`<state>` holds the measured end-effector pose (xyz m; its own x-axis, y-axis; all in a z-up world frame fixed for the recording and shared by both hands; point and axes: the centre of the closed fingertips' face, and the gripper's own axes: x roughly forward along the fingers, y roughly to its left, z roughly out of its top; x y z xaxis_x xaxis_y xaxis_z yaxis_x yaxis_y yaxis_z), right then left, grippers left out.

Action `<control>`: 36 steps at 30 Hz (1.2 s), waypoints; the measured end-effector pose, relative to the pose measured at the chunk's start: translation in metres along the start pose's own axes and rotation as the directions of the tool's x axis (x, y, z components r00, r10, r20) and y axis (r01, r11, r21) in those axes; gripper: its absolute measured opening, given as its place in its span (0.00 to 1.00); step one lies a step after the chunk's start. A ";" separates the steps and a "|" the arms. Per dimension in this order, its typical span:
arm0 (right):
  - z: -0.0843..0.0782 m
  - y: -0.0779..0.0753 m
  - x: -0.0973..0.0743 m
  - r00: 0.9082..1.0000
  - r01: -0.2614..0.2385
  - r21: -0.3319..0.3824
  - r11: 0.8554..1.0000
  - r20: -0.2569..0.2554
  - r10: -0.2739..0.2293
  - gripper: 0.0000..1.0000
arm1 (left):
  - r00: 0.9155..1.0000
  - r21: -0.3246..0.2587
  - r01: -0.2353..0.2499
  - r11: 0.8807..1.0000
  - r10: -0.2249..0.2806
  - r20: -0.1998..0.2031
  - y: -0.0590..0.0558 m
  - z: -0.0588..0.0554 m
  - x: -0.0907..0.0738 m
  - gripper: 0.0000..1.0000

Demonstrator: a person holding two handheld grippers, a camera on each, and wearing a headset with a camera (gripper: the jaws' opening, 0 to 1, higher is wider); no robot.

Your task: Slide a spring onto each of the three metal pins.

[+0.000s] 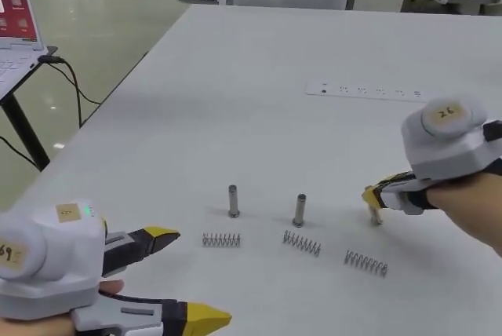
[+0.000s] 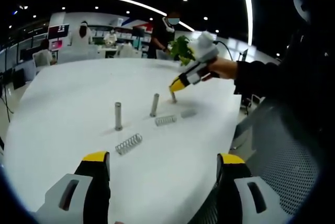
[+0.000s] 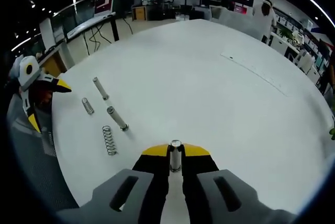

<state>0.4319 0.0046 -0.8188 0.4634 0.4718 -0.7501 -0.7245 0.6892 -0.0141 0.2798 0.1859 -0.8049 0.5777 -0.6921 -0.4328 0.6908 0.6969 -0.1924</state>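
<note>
Right gripper view: right gripper (image 3: 175,152) fingers clenched on the third pin (image 3: 175,145), upright near its spring (image 1: 365,263) on the bench (image 3: 209,67); left gripper (image 1: 188,277) fingers released, well apart; a slack or skewed hold could tip the pin, or sweep the spring away.

White table (image 1: 274,77), silver pins (image 1: 233,200), grey springs (image 1: 221,239)
</note>
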 end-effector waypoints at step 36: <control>-0.013 0.008 -0.013 1.000 -0.018 0.003 1.000 0.005 0.018 0.05 | 1.000 0.004 0.003 1.000 -0.003 -0.007 0.000 -0.001 0.000 0.80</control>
<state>0.4134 -0.0035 -0.8182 0.4530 0.4865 -0.7471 -0.7311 0.6823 0.0010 0.2792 0.1862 -0.8062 0.5728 -0.6927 -0.4383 0.6942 0.6943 -0.1899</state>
